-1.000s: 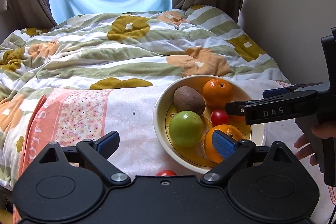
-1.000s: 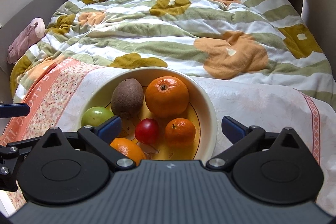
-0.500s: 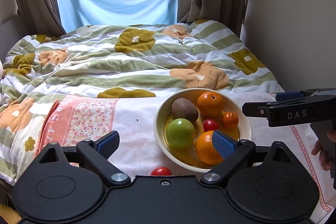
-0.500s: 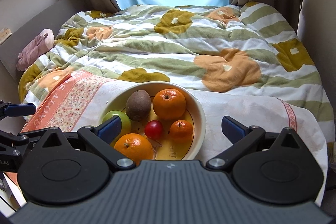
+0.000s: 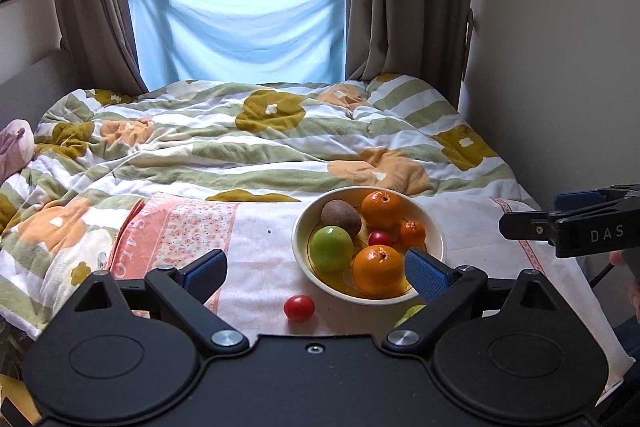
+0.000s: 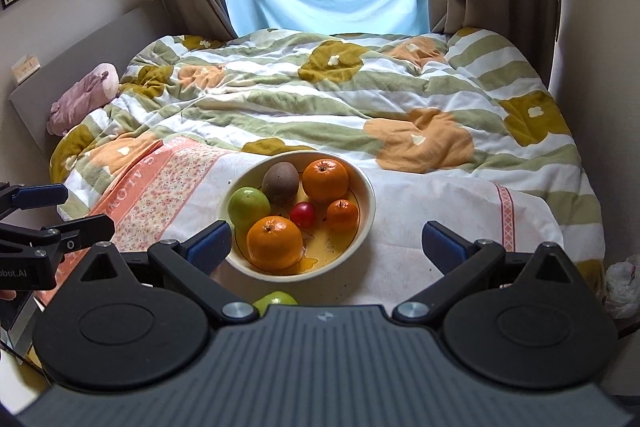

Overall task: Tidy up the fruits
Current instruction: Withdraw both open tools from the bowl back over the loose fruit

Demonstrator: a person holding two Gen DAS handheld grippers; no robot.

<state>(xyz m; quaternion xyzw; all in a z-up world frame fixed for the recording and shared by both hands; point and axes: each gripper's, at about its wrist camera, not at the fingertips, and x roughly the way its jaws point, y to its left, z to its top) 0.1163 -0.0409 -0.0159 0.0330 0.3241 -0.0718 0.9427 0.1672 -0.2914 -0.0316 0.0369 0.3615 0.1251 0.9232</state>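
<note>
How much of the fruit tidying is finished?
Mostly done: six fruits sit in the bowl. Nothing is in hand; the left gripper and right gripper are both open and empty. Left: a red tomato and a green fruit lie on the cloth outside the bowl.

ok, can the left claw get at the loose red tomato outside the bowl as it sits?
Probably yes. The tomato lies alone on the cloth, just ahead of the open left claw and between its fingers. The bowl sits apart to its right, and nothing covers the tomato.
</note>
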